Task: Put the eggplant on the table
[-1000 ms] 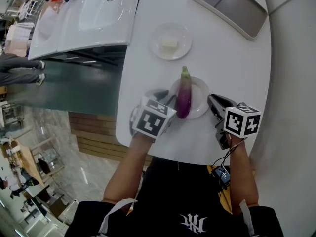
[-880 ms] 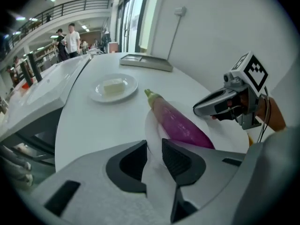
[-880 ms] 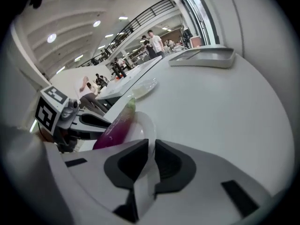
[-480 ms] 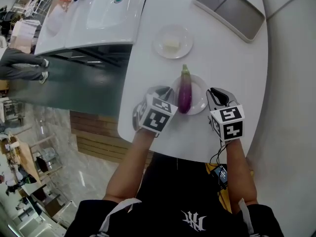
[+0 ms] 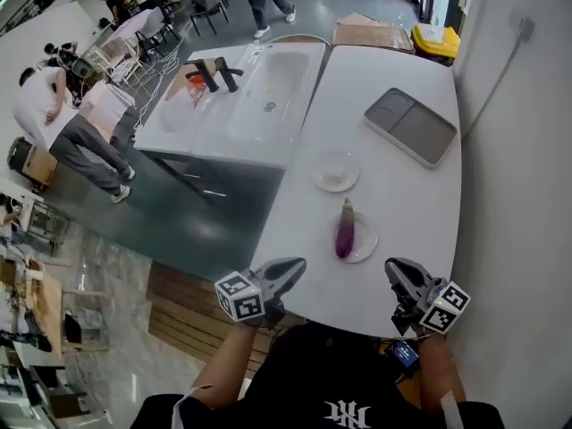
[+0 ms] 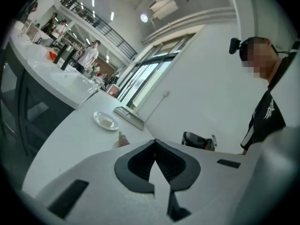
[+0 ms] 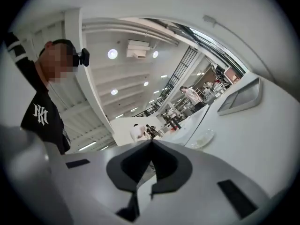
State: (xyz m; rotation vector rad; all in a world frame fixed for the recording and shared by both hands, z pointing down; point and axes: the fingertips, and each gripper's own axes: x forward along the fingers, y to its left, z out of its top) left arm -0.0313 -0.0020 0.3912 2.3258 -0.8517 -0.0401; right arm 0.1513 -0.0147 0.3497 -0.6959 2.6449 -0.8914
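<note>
A purple eggplant (image 5: 345, 236) with a green stem lies on a small white plate (image 5: 362, 242) on the white table (image 5: 398, 195). My left gripper (image 5: 293, 265) hangs at the table's near edge, left of and nearer than the plate, shut and empty. My right gripper (image 5: 394, 266) is just right of and nearer than the plate, also shut with nothing in it. In the left gripper view the jaws (image 6: 154, 142) meet at their tips and the eggplant's tip (image 6: 123, 139) peeks over them. In the right gripper view the jaws (image 7: 151, 142) are closed together too.
A second plate (image 5: 336, 172) with a pale piece on it stands farther back. A grey two-part tray (image 5: 410, 126) lies at the far right. A white sink counter (image 5: 259, 96) adjoins the table's left side. A wall runs along the right. People stand on the floor at the left.
Both grippers have drawn back from beside the plate toward the table's near edge and lifted. The head view has tilted up, showing more of the room. The eggplant stays on its plate.
</note>
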